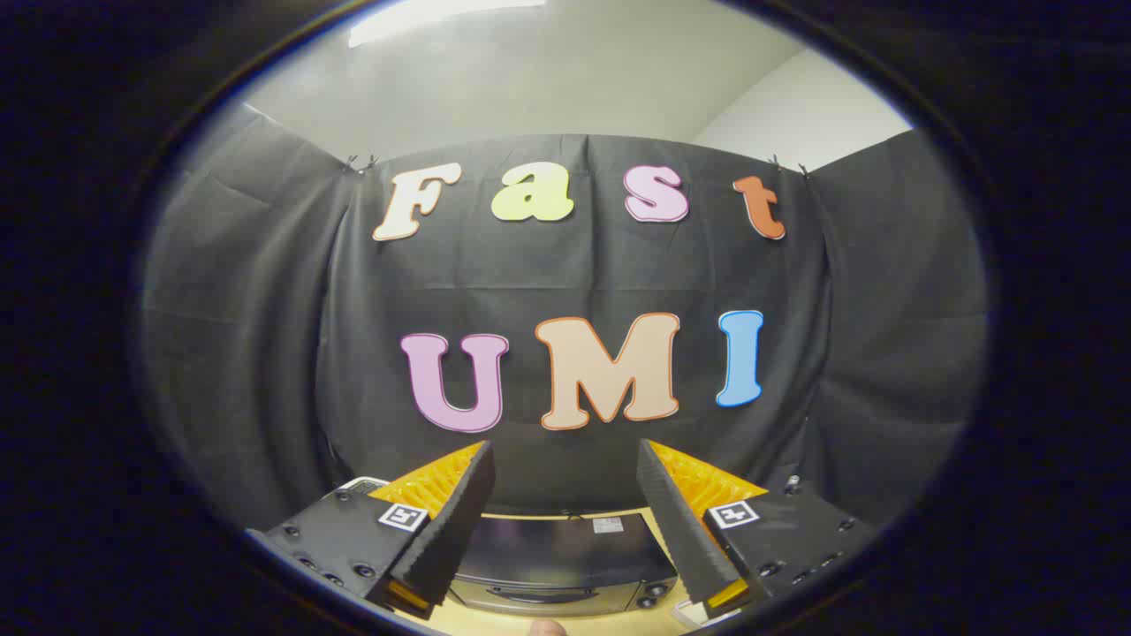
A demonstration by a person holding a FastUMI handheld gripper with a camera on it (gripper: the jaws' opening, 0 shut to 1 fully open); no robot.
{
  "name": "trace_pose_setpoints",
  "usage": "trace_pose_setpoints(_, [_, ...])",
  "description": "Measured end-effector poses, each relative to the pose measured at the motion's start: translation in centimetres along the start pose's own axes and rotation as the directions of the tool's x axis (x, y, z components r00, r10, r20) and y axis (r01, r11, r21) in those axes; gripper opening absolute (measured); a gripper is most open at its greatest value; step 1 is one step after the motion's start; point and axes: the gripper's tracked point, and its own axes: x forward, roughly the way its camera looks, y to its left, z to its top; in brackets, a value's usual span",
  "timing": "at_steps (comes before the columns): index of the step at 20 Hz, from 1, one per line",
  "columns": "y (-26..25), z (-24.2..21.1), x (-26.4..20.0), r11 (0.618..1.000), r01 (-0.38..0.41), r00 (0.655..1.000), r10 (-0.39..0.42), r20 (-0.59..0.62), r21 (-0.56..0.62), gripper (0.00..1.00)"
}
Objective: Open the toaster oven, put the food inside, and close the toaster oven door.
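Note:
The toaster oven point(557, 556) sits low down between my two fingers, seen from above and in front: a dark top, a silver front with a handle and knobs on its right side. Its door looks shut. My gripper point(565, 459) is held high above it, open, with nothing between the fingers. A small rounded tan thing point(545, 627) peeks in just in front of the oven; I cannot tell what it is.
The oven stands on a light wooden table point(658, 609) against the black cloth wall point(565, 291). A white object's corner point(364, 483) shows behind the left finger, and another white edge point(698, 618) lies on the table by the right finger.

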Motion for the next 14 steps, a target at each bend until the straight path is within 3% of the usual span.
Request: trace_pose_setpoints(14, [-0.41,-0.75,0.05,0.999,0.042,0.999,-0.042,-0.021,0.009,0.99])
